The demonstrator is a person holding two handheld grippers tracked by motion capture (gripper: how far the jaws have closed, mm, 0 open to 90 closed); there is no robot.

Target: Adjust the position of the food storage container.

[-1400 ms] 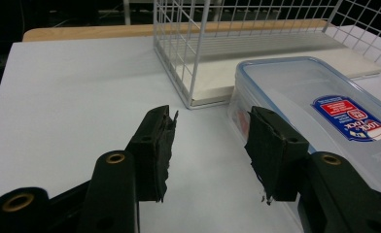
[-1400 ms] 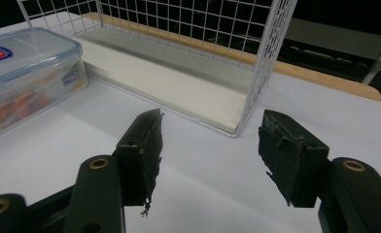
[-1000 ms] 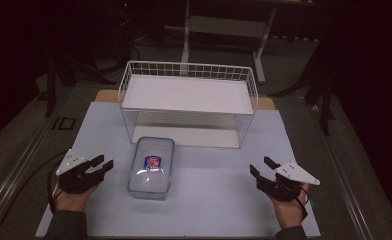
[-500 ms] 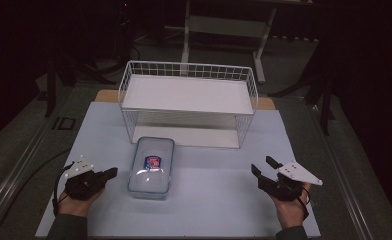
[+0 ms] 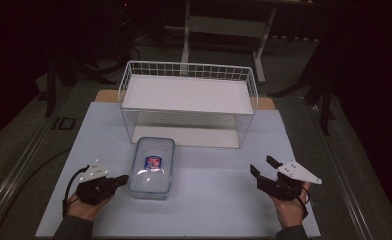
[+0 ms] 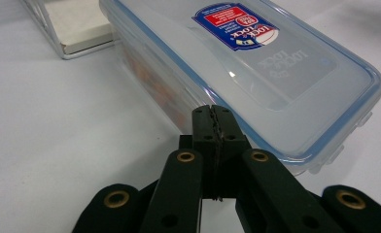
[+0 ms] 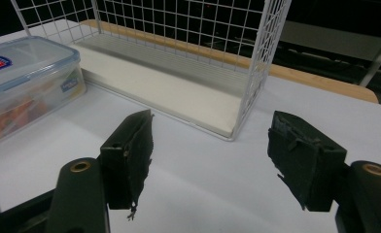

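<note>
A clear plastic food box (image 5: 153, 167) with a blue-rimmed lid and a red and blue label lies on the white table in front of the wire rack. In the left gripper view the food box (image 6: 256, 73) is just beyond the jaw tips, with coloured contents inside. My left gripper (image 5: 119, 180) is shut with nothing in it, its tip right at the box's left long side (image 6: 213, 112). My right gripper (image 5: 262, 166) stands open at the right, well apart from the box. Its view has the food box (image 7: 25, 82) at far left.
A white wire two-level rack (image 5: 189, 102) stands at the back middle of the table, its lower shelf (image 7: 169, 90) close ahead of my right gripper. The white table top (image 5: 214, 195) has free room between my two hands. Dark floor and a metal stand lie beyond.
My left gripper has closed its jaws and moved right and slightly nearer, up to the box's side. My right gripper has barely shifted.
</note>
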